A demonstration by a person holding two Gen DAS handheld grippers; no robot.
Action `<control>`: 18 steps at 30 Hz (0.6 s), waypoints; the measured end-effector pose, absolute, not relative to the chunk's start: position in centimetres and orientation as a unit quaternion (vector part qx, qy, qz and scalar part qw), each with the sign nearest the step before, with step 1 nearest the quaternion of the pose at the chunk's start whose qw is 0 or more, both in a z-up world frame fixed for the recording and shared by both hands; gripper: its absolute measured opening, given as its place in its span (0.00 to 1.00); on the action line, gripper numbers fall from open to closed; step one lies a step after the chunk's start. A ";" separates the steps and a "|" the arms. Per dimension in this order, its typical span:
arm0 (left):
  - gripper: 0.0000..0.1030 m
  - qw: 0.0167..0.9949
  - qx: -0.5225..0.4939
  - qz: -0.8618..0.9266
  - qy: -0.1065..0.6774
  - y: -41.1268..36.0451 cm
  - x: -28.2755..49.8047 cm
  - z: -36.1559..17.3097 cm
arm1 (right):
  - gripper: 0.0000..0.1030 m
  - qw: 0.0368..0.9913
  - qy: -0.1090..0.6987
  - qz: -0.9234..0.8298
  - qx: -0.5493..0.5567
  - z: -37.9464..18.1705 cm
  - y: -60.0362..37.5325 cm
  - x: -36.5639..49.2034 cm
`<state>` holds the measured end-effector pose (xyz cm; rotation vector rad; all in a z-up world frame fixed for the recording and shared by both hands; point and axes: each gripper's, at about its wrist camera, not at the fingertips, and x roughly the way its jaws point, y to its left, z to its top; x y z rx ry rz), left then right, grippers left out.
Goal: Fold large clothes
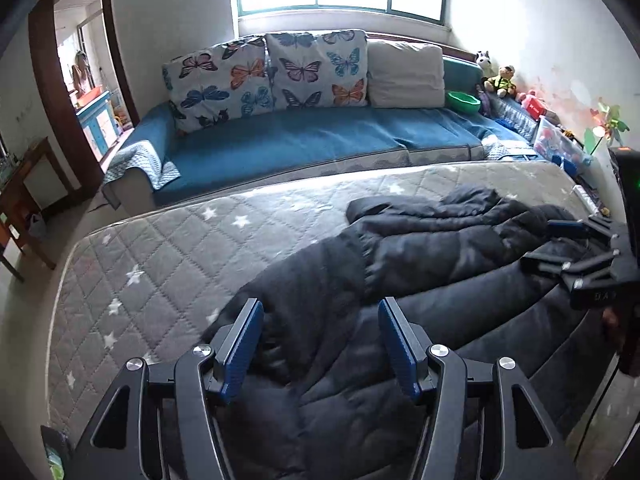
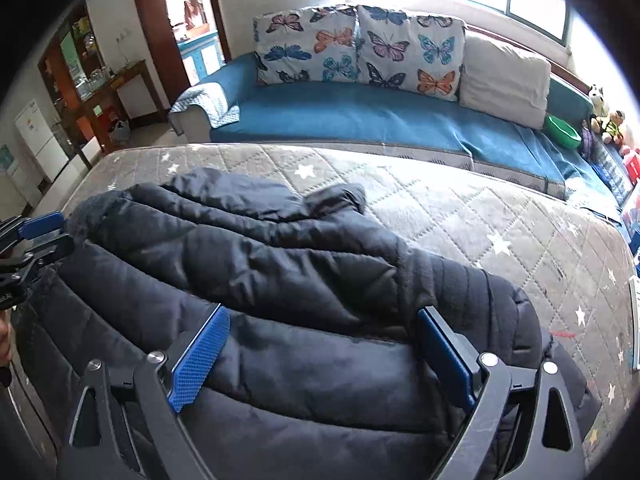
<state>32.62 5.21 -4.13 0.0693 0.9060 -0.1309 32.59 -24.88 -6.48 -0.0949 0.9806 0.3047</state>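
Jacket [image 2: 280, 264], dark quilted puffer, lies rumpled on diamond-stitched mattress [image 2: 500, 216].

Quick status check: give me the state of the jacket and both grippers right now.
Black puffer jacket: lying on the mattress, partly folded over itself.
Left gripper: open above the jacket, nothing gripped.
Right gripper: open over the jacket, nothing gripped.
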 end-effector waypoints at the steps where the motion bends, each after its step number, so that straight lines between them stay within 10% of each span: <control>1: 0.62 0.895 0.028 -0.070 0.439 4.8 33.0 -4.1 | 0.99 0.870 0.467 0.149 -0.047 -6.4 -24.6 32.6; 18: 0.65 0.885 -0.027 -0.070 0.460 4.5 35.3 -5.8 | 0.99 0.863 0.473 0.162 -0.073 -6.3 -26.7 30.1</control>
